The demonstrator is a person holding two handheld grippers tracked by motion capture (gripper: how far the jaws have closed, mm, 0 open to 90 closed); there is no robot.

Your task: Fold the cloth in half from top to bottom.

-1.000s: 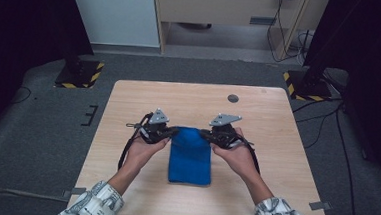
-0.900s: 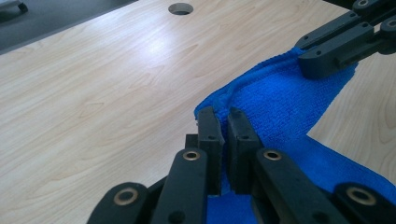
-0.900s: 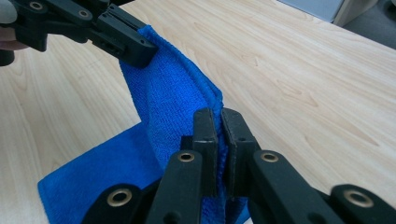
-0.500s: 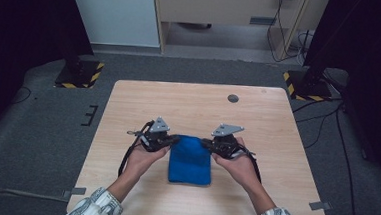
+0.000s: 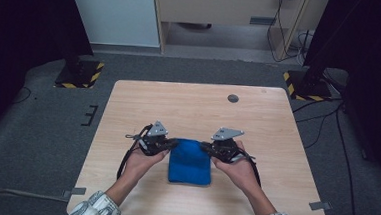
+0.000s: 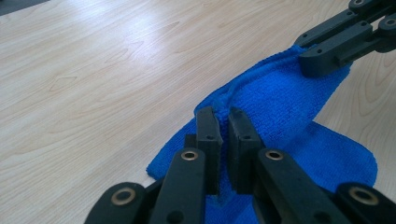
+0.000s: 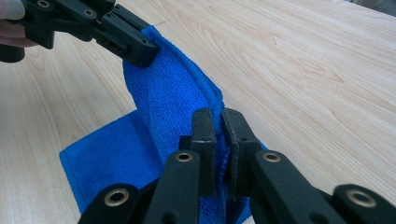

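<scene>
**Kid:** What are the two hands doing?

**Helper:** They are folding a soft blue fuzzy cloth. It lies on the pale wooden bench, in the lower middle of the high view.

**Kid:** Is the left gripper holding it?

**Helper:** Yes. In the left gripper view its black fingers are pinched tight on the cloth's edge. The right gripper does the same on the other corner, with its fingers squeezed on the hem.

**Kid:** Is the cloth flat?

**Helper:** Not all of it. The far edge is lifted up between the two grippers, and the rest lies flat below — you can see a lower layer sticking out near the bottom of both gripper views.

**Kid:** So is the fold finished?

**Helper:** I think it is about halfway. The edge is grabbed and raised, but it is not laid down yet. What looks left — bring the edge over, set it on the near side, and let go.
</scene>
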